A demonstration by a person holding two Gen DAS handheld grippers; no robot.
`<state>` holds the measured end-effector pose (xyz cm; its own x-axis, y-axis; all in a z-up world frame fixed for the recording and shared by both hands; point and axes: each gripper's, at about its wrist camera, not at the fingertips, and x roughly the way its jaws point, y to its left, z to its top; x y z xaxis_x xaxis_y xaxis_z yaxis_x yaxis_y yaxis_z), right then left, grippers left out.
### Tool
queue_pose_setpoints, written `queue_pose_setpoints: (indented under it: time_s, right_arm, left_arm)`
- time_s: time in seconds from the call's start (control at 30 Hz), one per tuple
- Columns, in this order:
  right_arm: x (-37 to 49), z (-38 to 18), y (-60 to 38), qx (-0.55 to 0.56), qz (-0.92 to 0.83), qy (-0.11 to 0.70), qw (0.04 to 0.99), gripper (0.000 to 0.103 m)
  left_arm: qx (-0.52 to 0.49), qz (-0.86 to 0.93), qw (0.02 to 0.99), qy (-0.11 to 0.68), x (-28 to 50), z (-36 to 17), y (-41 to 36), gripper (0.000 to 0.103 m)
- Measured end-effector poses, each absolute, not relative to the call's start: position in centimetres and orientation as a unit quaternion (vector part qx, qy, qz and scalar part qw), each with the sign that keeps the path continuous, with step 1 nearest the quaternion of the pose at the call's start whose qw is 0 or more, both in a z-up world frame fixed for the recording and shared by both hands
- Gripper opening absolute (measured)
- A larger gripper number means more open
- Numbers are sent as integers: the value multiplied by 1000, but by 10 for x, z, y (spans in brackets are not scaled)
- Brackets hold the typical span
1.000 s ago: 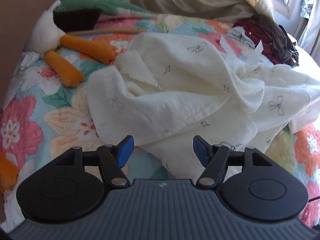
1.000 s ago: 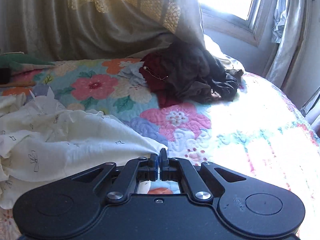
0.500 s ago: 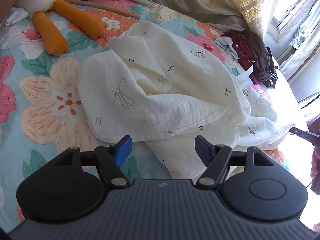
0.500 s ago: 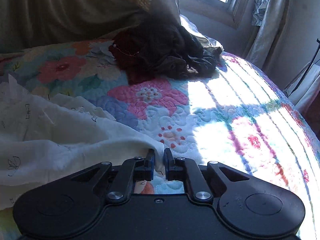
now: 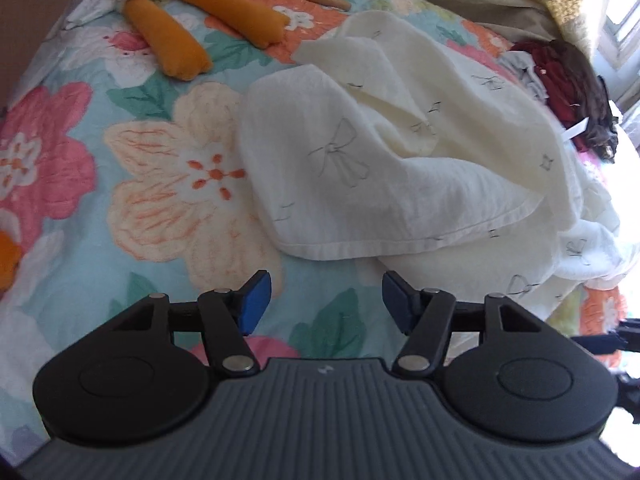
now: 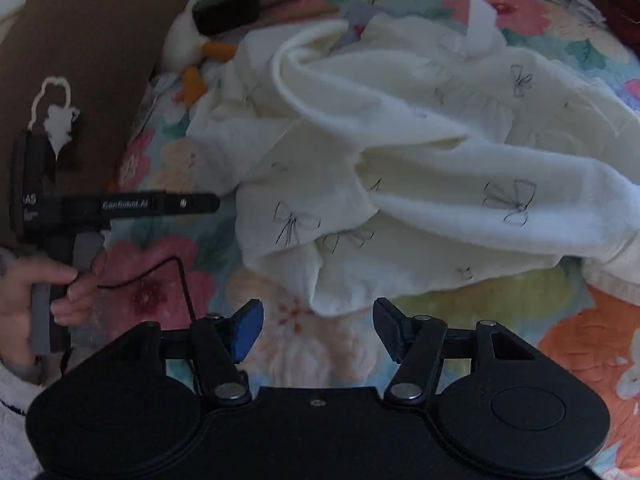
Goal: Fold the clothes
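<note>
The left gripper (image 5: pixel 326 300) stands open with nothing between its blue pads, its jaws having just closed a little; just above it in the frame runs the hemmed edge of the cloth (image 5: pixel 400 160); the right gripper (image 6: pixel 318 330) is open too, jaws just spread, empty, with a drooping corner of the same cloth directly above it at frame centre. The cloth is a cream, bow-printed piece lying rumpled and doubled over itself on the bed (image 5: pixel 160 184); it looks light, soft and limp, likely to sag and slide once lifted, so the stitched hem and corners seem the surest places to pinch, one per gripper, well apart. In the right view's left edge a hand (image 6: pixel 36 296) holds the other gripper's handle, its cable looping over the quilt. Upper left of the left view lies a plush toy (image 5: pixel 176 28), close to the cloth and possibly in the way of spreading it; a dark clothes pile (image 5: pixel 568 92) sits upper right, apart.
</note>
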<state>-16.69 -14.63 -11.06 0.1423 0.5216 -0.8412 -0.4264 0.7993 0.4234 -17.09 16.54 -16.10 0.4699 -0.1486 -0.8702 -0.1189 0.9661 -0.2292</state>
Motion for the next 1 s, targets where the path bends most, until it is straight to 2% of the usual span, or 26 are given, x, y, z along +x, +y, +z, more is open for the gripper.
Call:
queue_pose_setpoints:
  time_s: [0.1, 0.17, 0.23, 0.37, 0.53, 0.67, 0.83, 0.87, 0.93, 0.97, 1.0]
  right_arm:
    - [-187, -93, -137, 32, 356, 585, 729, 66]
    - [-193, -77, -143, 88, 379, 615, 686, 66]
    - [-205, -52, -143, 118, 431, 620, 645, 66]
    - [-230, -17, -126, 42, 465, 566, 680, 75]
    - [-203, -67, -119, 46, 393, 538, 744, 75]
    - [-157, -125, -134, 142, 288, 504, 802, 75]
    - [-128, -148, -143, 244, 239, 487, 804, 75]
    - [-126, -148, -140, 234, 249, 476, 810, 73]
    - [-132, -143, -127, 185, 269, 457, 828, 26]
    - [-139, -138, -120, 156, 280, 440, 839, 8]
    - [-151, -129, -112, 128, 295, 409, 854, 8]
  left_arm:
    - [-104, 40, 848, 519, -182, -156, 179, 62]
    - [-1, 110, 850, 515, -195, -147, 176, 68]
    - [43, 119, 861, 492, -212, -140, 176, 76]
    - [-85, 29, 859, 505, -224, -145, 191, 77]
    - [-116, -7, 863, 491, -219, -150, 185, 75]
    - [-157, -17, 851, 500, -216, -163, 188, 73]
    - [-181, -8, 849, 497, -215, -167, 195, 74]
    - [-187, -6, 853, 487, -217, -164, 197, 74]
    - [-197, 1, 864, 463, -222, -156, 200, 73]
    - [-200, -3, 874, 443, -226, -148, 201, 73]
    - [-203, -10, 884, 420, -231, -139, 201, 73]
